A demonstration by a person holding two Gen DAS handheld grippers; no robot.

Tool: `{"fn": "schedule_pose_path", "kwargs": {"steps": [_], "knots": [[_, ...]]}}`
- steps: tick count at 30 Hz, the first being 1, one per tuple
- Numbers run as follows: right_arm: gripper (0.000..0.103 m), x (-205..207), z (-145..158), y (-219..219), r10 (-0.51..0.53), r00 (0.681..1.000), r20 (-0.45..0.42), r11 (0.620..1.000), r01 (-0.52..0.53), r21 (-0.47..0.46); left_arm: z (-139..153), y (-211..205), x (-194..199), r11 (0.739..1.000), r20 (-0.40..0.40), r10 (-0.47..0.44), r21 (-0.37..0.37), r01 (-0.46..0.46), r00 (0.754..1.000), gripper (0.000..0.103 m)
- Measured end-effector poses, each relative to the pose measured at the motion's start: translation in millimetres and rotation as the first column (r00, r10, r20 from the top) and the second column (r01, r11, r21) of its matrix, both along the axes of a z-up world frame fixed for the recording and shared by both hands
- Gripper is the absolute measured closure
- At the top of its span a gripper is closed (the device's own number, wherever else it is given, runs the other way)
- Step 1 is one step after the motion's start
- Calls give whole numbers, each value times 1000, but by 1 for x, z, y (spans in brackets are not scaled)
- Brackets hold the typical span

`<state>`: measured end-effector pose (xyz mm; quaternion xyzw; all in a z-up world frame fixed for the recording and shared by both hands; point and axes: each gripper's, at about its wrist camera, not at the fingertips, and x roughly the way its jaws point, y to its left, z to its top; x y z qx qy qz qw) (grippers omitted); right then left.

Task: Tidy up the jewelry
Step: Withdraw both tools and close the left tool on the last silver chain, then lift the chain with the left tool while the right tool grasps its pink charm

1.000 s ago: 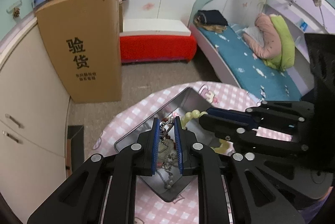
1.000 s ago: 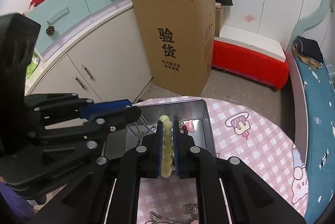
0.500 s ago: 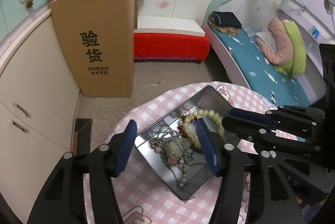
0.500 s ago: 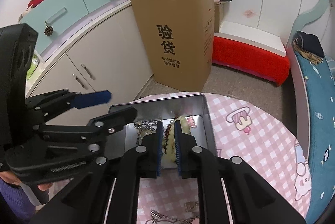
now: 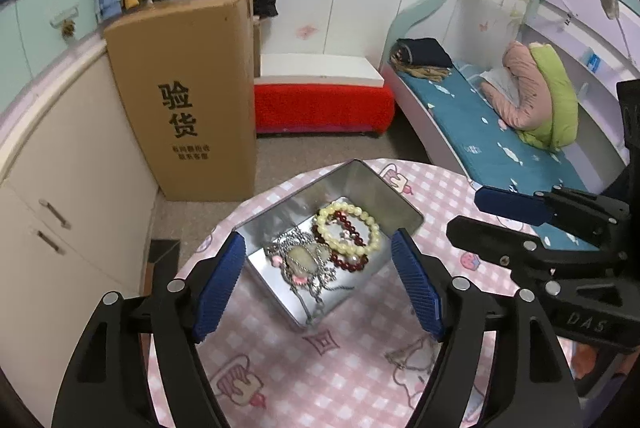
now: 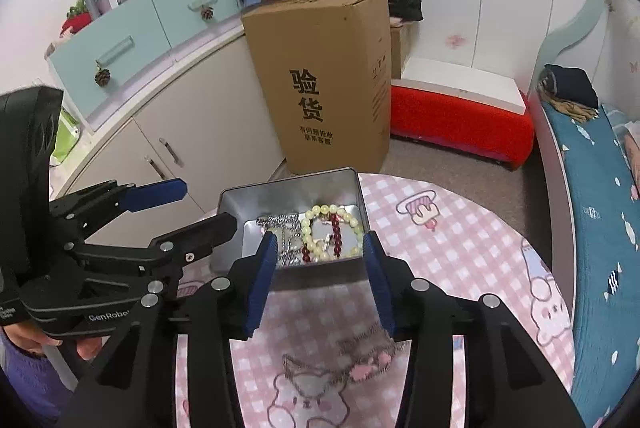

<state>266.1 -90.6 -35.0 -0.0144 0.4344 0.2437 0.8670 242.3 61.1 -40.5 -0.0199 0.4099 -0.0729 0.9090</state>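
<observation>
A silver metal tin (image 5: 362, 175) (image 6: 296, 189) stands open on the round pink checked table (image 5: 320, 380). Inside lie a pale bead bracelet (image 5: 347, 228) (image 6: 320, 215), a dark red bead bracelet (image 5: 347, 261) (image 6: 337, 232) and a silver chain necklace with a pale pendant (image 5: 303, 260) (image 6: 285, 240). My left gripper (image 5: 318, 286) is open and empty, just above the tin's near side. My right gripper (image 6: 319, 268) is open and empty, in front of the tin. Another silver chain with pink charms (image 6: 362, 356) (image 5: 412, 354) lies on the table below the right gripper.
A tall cardboard box (image 5: 192, 99) stands on the floor behind the table beside cream cabinets (image 6: 192, 123). A red bench (image 5: 324, 107) and a bed with a blue mattress (image 5: 480, 139) lie behind and to the right.
Both grippers opened and let go: the left released the chain necklace, the right the pale bead bracelet, and both pieces now lie in the tin. Both grippers drew back and up.
</observation>
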Motion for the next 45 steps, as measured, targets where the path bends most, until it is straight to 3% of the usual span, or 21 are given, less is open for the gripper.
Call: {"fn": "schedule_pose_path", "kwargs": {"steps": [7, 9, 12, 15, 24, 30, 33, 34, 37, 40, 44, 45], "knots": [[60, -29, 3, -29, -16, 1000, 9, 1000, 16, 13, 3, -17, -35, 1000, 18, 5, -31, -5, 1000, 30], [59, -37, 0, -39, -26, 1000, 10, 1000, 26, 12, -2, -23, -45, 999, 12, 5, -38, -5, 1000, 30], [51, -48, -7, -59, -52, 999, 6, 999, 52, 7, -12, -31, -56, 999, 3, 6, -42, -6, 1000, 30], [50, -59, -17, -79, -83, 997, 2, 997, 83, -6, -28, -43, -65, 999, -17, -6, -43, 5, 1000, 30], [50, -66, -62, -109, -119, 989, -87, 993, 119, 2, -93, -94, -61, 997, -136, -80, -28, 77, 987, 30], [50, -66, -85, -121, -131, 983, -132, 991, 133, 5, -114, -110, -48, 995, -161, -96, 4, 98, 982, 30], [50, -65, -92, -127, -140, 979, -149, 990, 143, 9, -118, -114, -45, 994, -142, -86, 57, 95, 986, 30], [50, -64, -94, -129, -142, 978, -153, 989, 146, 11, -120, -114, -42, 993, -144, -81, 75, 93, 986, 37], [50, -60, -97, -129, -140, 977, -158, 989, 144, 15, -122, -115, -42, 984, -116, -70, 157, 88, 991, 73], [50, -56, -99, -123, -127, 978, -162, 991, 132, 16, -122, -108, -43, 981, -106, -73, 169, 90, 992, 94], [50, -53, -103, -106, -98, 981, -169, 995, 103, 17, -118, -81, -48, 990, -97, -31, 137, 45, 995, 97], [50, -53, -104, -99, -86, 982, -170, 996, 90, 15, -115, -72, -50, 992, -93, -18, 126, 29, 995, 102]]}}
